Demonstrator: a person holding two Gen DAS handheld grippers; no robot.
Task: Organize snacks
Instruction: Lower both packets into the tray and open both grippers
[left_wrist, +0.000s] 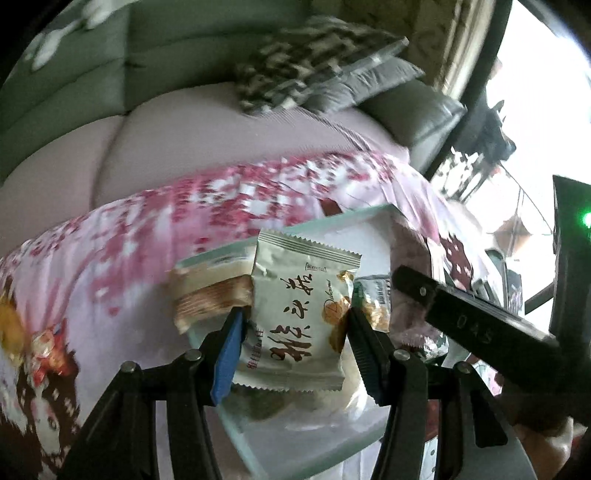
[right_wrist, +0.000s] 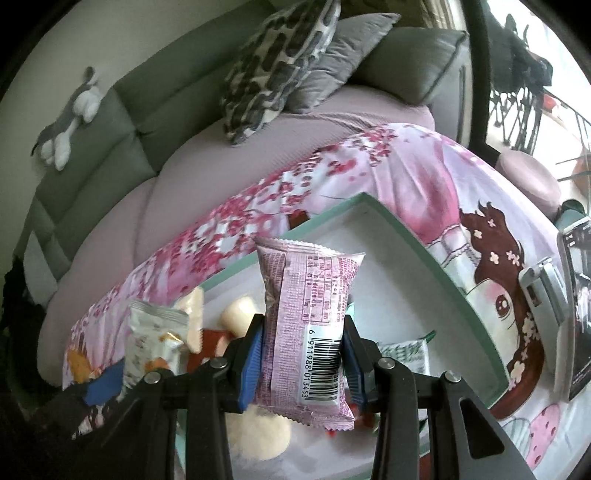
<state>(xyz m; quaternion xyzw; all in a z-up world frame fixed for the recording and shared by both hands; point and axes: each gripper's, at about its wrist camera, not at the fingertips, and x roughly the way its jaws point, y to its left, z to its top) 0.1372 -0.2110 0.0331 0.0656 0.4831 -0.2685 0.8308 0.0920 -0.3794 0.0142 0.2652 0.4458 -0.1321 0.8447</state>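
Observation:
My left gripper (left_wrist: 295, 325) is shut on a silver-white snack packet with black characters (left_wrist: 301, 314), held upright above a shallow tray with a green rim (left_wrist: 373, 211). In the right wrist view, my right gripper (right_wrist: 303, 345) is shut on a pink snack packet with a barcode (right_wrist: 308, 317), also upright over the same tray (right_wrist: 436, 254). Several other snacks lie in the tray: a tan cracker pack (left_wrist: 207, 299), a green-and-white packet (right_wrist: 406, 354) and a round pale one (right_wrist: 238, 314). The left gripper's silver packet (right_wrist: 153, 343) shows at the lower left of the right wrist view.
The tray rests on a pink cherry-blossom cloth (right_wrist: 424, 177) with a cartoon girl print, in front of a grey sofa (right_wrist: 122, 122) with a patterned cushion (right_wrist: 280, 62). A phone on a stand (right_wrist: 576, 306) sits at the right. The other gripper's black body (left_wrist: 480, 321) crosses the left wrist view's right side.

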